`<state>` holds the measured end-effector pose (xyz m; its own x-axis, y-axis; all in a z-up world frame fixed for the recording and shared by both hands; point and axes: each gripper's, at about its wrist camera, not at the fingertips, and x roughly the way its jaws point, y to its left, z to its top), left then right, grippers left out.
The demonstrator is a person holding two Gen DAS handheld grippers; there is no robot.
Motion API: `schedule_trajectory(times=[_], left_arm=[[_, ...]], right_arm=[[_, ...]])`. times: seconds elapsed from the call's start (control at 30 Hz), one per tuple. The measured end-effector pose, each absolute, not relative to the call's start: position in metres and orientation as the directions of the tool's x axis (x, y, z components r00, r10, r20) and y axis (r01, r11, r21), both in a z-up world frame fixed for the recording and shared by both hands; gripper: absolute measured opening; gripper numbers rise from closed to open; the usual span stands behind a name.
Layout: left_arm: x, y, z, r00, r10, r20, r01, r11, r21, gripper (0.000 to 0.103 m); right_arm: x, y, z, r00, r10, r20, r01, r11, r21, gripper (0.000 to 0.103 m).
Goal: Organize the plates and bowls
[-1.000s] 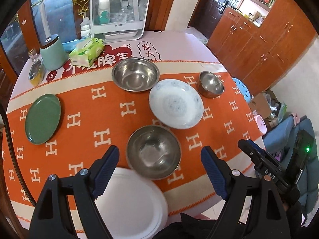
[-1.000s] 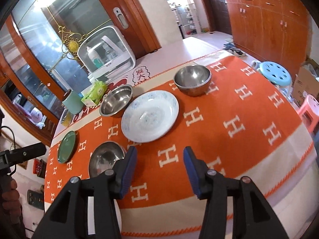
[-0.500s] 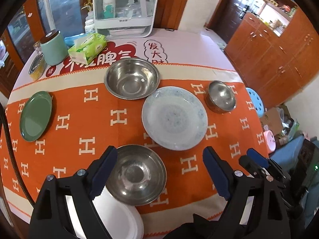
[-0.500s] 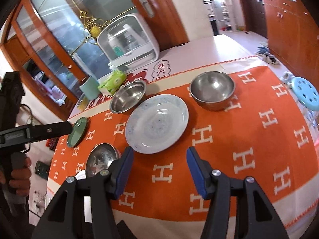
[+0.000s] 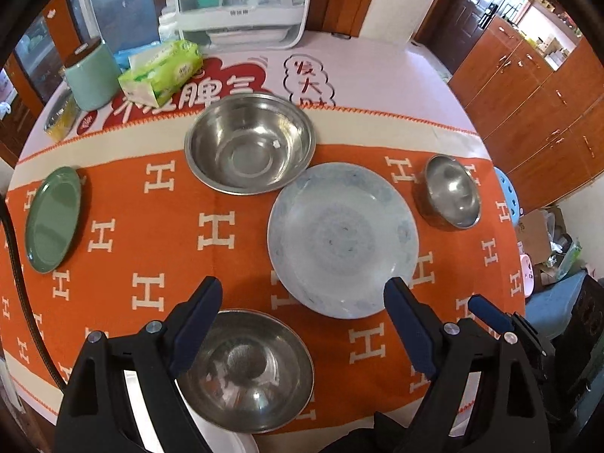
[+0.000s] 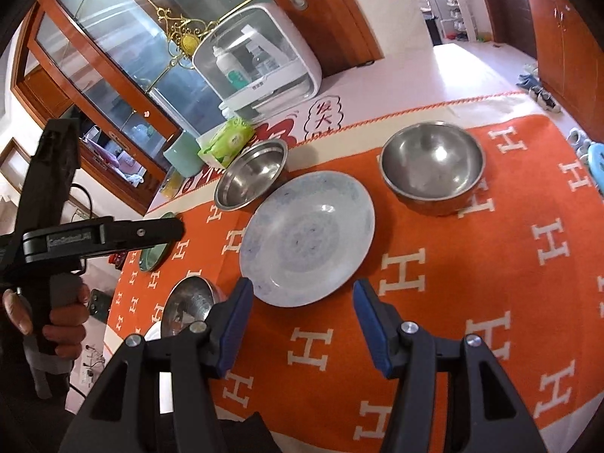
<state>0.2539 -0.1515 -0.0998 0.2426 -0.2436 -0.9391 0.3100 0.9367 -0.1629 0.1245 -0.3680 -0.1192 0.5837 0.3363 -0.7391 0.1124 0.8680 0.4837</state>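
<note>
The blue plate (image 5: 341,239) lies flat at the middle of the orange cloth (image 5: 124,226) on your worktop, its near rim just ahead of both pairs of fingers. From your right gripper (image 6: 302,319) the plate (image 6: 307,238) sits straight ahead and slightly left, its edge almost between the spread blue fingers (image 6: 368,321); that hand looks the nearer of the two. Your left gripper (image 5: 302,324) hovers above the cloth with its fingers (image 5: 198,319) also wide apart and holding nothing, the plate ahead and to their right. A round plate has no long axis, so any approach to the rim should serve.

Close below the left fingers stands a steel bowl (image 5: 245,370), and beside it a sliver of white plate (image 5: 241,443) shows at the worktop's near edge. A large bowl (image 5: 249,143) touches or nearly touches the blue plate's far left rim; a small bowl (image 5: 449,190) stands apart on the right. A green plate (image 5: 53,219) lies well off at the left edge.

Beyond the cloth stand a tissue pack (image 5: 160,71), a mint canister (image 5: 92,75) and a white cabinet (image 5: 241,0). From the right view your left hand (image 6: 49,313) grips its handle, held level above the worktop.
</note>
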Motion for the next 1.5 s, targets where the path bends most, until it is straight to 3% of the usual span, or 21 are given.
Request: schedule_trajectory(times=[0.57, 0.83, 1.0, 1.1, 1.33, 1.5], left_arm=[[0.305, -0.156, -0.184, 0.080, -0.211, -0.974, 0.215, 0.958, -0.189, 0.086], [0.317, -0.164, -0.218, 0.022, -0.197, -0.980, 0.209, 0.960, -0.188, 0.081], [0.323, -0.164, -0.233, -0.006, -0.195, -0.981, 0.194, 0.962, -0.193, 0.066], [0.326, -0.165, -0.238, -0.011, -0.203, -0.979, 0.190, 0.961, -0.202, 0.060], [0.330, -0.163, -0.238, 0.007, -0.209, -0.978, 0.209, 0.957, -0.203, 0.052], [0.334, -0.170, -0.236, 0.027, -0.198, -0.980, 0.234, 0.954, -0.186, 0.034]], right_arm=[[0.160, -0.379, -0.175, 0.473, 0.392, -0.789, 0.209, 0.820, 0.533, 0.055], [0.173, -0.383, -0.197, 0.439, 0.423, -0.793, 0.234, 0.798, 0.556, 0.040], [0.181, -0.383, -0.208, 0.419, 0.433, -0.798, 0.242, 0.794, 0.557, 0.025], [0.185, -0.384, -0.212, 0.417, 0.438, -0.797, 0.243, 0.791, 0.562, 0.022], [0.190, -0.385, -0.221, 0.422, 0.460, -0.781, 0.247, 0.771, 0.587, 0.019], [0.192, -0.388, -0.226, 0.432, 0.481, -0.763, 0.251, 0.749, 0.614, 0.019]])
